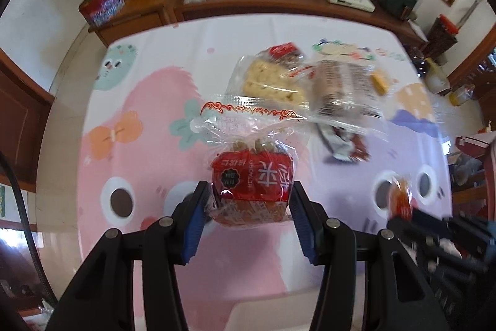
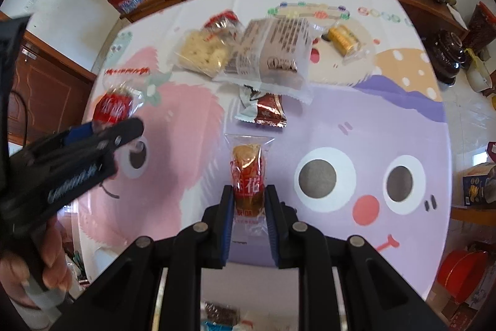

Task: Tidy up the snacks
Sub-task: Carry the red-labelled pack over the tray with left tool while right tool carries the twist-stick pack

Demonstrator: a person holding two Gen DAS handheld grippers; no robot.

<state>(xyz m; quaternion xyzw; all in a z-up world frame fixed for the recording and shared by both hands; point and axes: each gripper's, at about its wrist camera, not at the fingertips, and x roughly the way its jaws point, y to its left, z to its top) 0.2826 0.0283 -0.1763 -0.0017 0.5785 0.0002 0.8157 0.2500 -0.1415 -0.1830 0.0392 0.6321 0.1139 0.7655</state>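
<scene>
while both claws are loaded, here is how each snack looks to handle:

left claw: the left claw (image 1: 251,200) is clamped on a red snack bag (image 1: 252,185), its blue pads pressing the two sides of the red printed block low in the bag.

red snack bag: held above the cartoon table cover (image 1: 139,126), nearer the camera than the snack pile (image 1: 307,89). clear film with a red sleeve around stick-shaped pieces; it looks light, and the loose crinkled top with its red border flops free. the film is probably slippery and the sticks brittle, so the firm block in the middle is the sensible place to hold (not the floppy seal).

right claw: the right claw (image 2: 248,207) is closed on a small cake packet (image 2: 248,176), pads on its two long sides near the bottom end.

small cake packet: held upright in front of the snack pile, over the purple part of the cover. one round cake in clear wrap with a red label; i judge it light and soft, easy to crush, so a gentle squeeze across the cake is enough.

snack pile: a pale biscuit bag (image 2: 204,51), a big grey-brown packet (image 2: 272,51) leaning against it, a yellow snack (image 2: 341,39) beyond and to the right, a dark red wrapper (image 2: 263,109) just in front. all look like thin, light, crinkly film.
</scene>
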